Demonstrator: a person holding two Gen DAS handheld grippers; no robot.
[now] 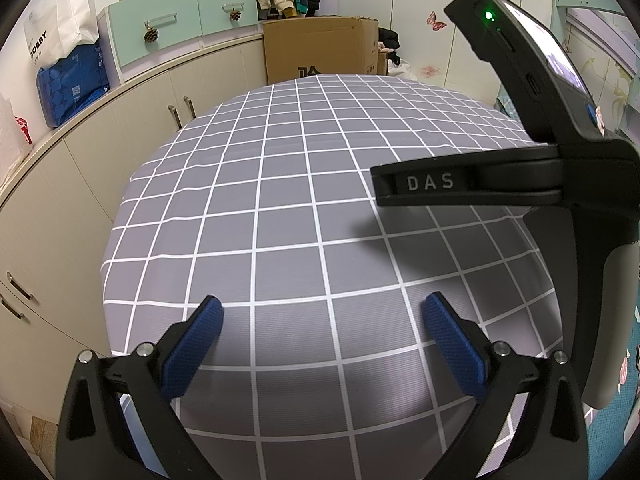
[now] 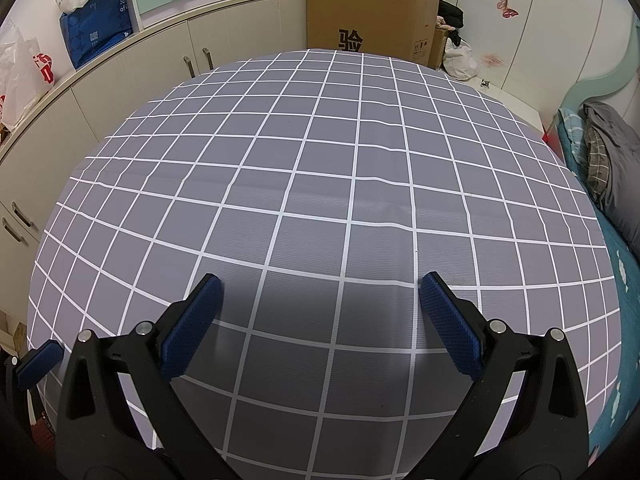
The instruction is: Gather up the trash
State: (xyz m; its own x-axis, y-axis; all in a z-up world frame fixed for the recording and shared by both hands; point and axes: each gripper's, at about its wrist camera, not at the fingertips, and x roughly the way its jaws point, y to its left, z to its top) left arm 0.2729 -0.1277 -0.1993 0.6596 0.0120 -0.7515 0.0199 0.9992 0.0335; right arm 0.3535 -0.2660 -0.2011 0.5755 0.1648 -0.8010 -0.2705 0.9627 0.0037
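Note:
No trash shows in either view. A table under a grey cloth with a white grid [image 1: 280,184] [image 2: 320,160] fills both views. My left gripper [image 1: 324,304] hovers open over the cloth's near part, with nothing between its blue pads. My right gripper [image 2: 320,282] is likewise open and holds nothing above the cloth. In the left wrist view the right gripper [image 1: 390,184] is seen side-on at the right, black, marked "DAS", with a green light on its body. One blue left-gripper pad [image 2: 40,360] shows at the lower left of the right wrist view.
Beige cabinets [image 2: 120,92] curve along the left, with a blue bag [image 2: 96,36] and white bags on top. A large cardboard box [image 2: 368,24] stands behind the table. A bed with teal bedding and grey clothes [image 2: 608,160] lies to the right.

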